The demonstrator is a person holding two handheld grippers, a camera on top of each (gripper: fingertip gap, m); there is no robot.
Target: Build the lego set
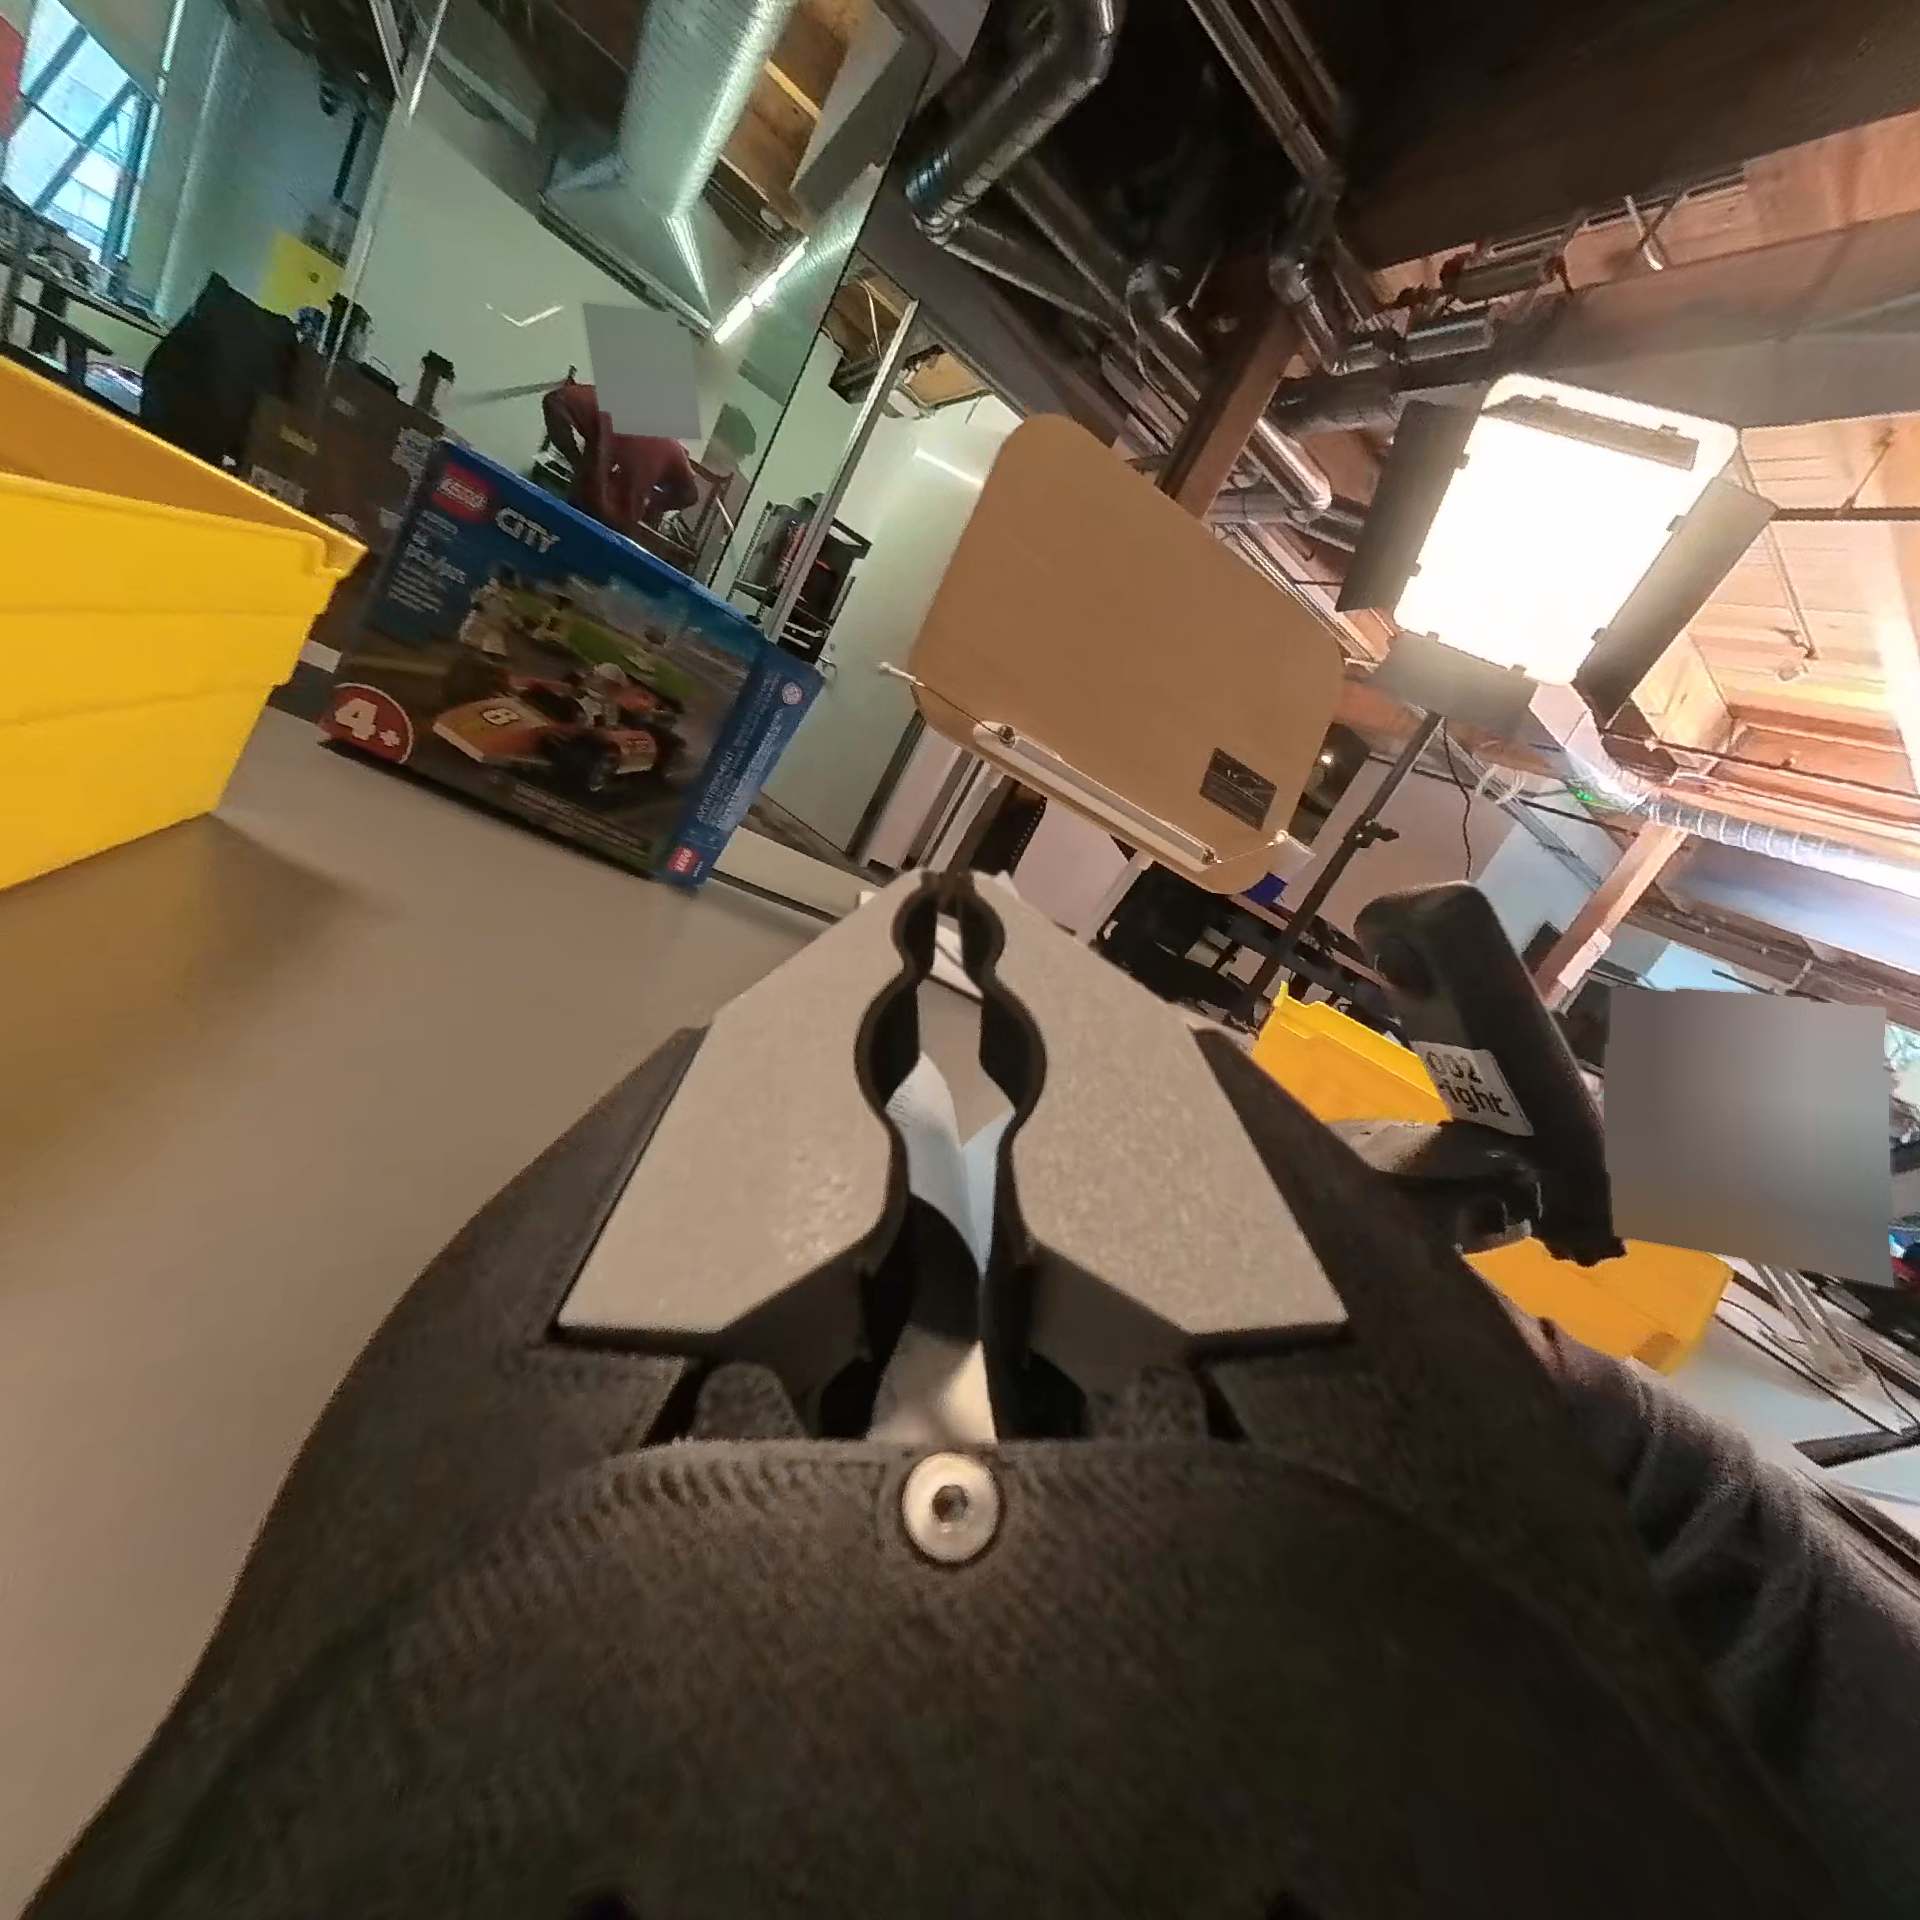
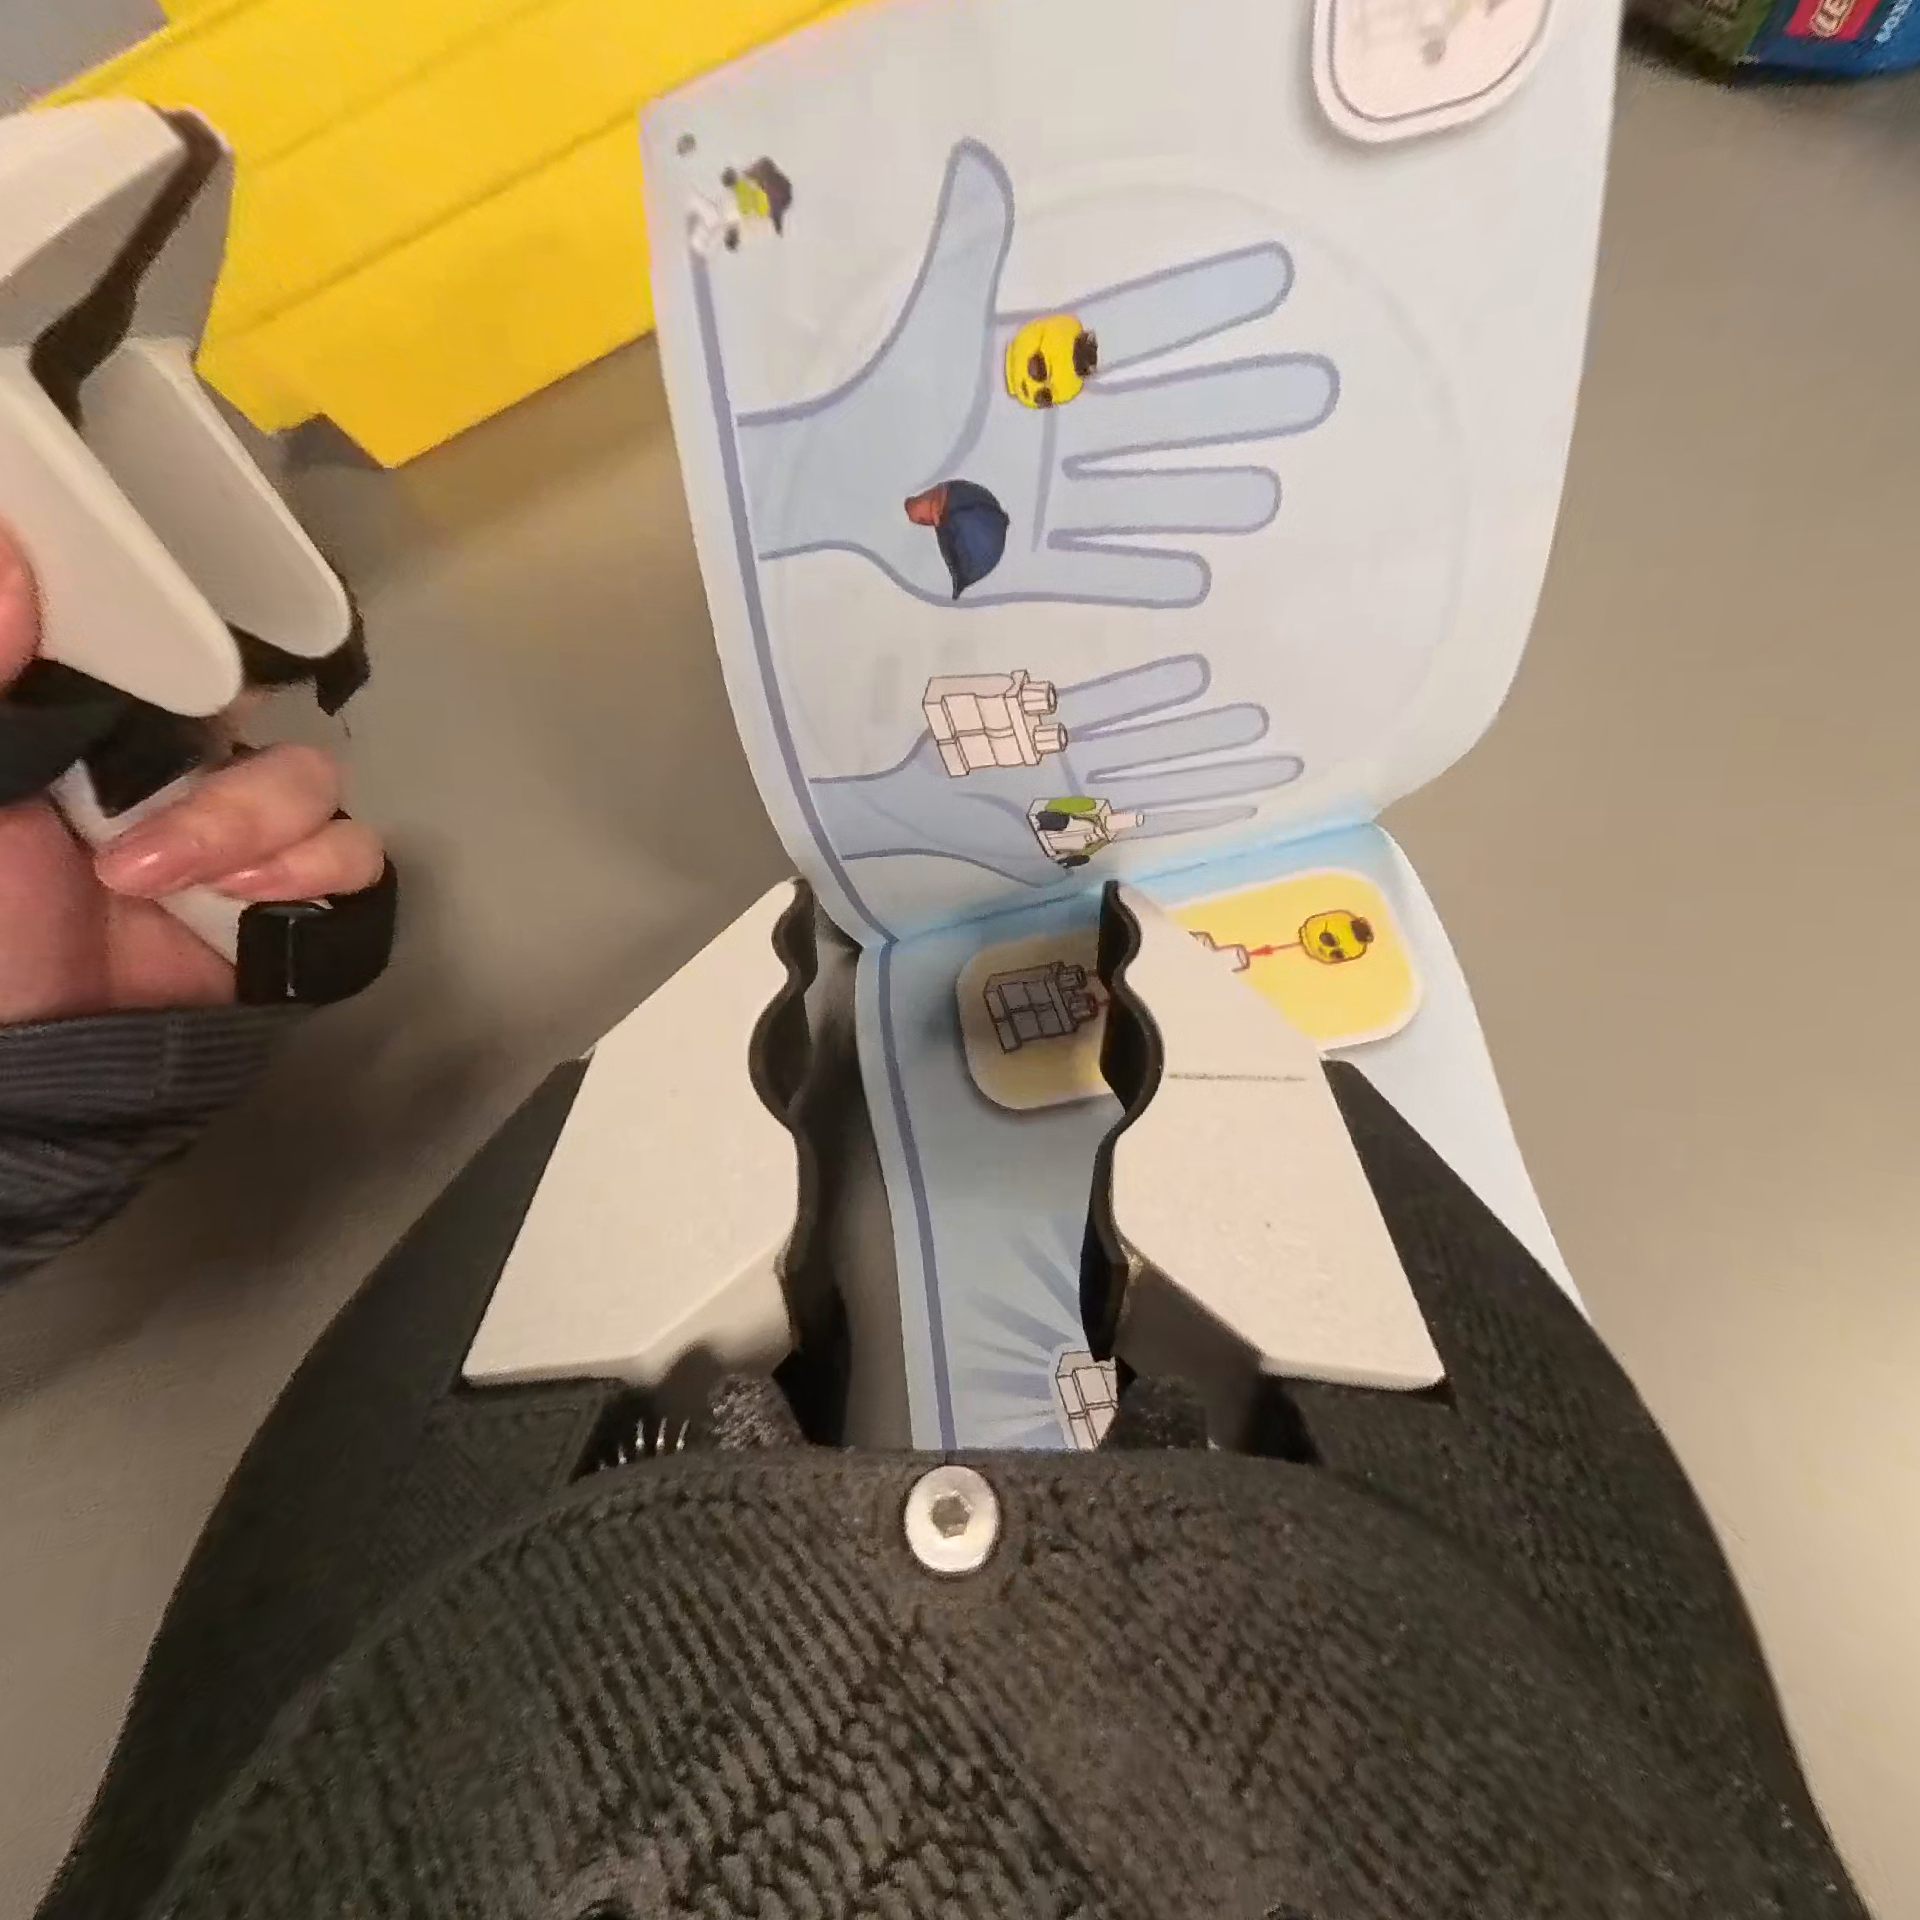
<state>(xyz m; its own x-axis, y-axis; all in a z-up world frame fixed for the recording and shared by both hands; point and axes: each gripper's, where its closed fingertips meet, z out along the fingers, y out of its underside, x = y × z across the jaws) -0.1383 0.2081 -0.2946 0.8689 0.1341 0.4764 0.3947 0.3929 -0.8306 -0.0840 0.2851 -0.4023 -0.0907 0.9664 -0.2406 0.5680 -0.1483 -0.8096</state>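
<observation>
An open instruction booklet (image 2: 1039, 468) with light-blue pages lies on the grey table (image 2: 540, 644). Its upper page stands curled upright. My right gripper (image 2: 951, 904) is open, and the booklet's fold runs up the gap between the jaws. The right finger lies over the lower page. My left gripper (image 1: 948, 883) is shut with its tips touching, and a bit of white paper (image 1: 935, 1122) shows through the gap behind them. In the right wrist view the left gripper (image 2: 177, 520) is held in a hand at the far left, apart from the booklet.
A stack of yellow bins (image 1: 125, 644) stands to the left, also seen in the right wrist view (image 2: 416, 208). The blue set box (image 1: 561, 675) stands further back. A tan board on a stand (image 1: 1122, 644) rises ahead. Another yellow bin (image 1: 1351, 1070) and the right gripper (image 1: 1475, 1060) are to the right. Some 15 centimeters of space lies between my two pairs of fingers.
</observation>
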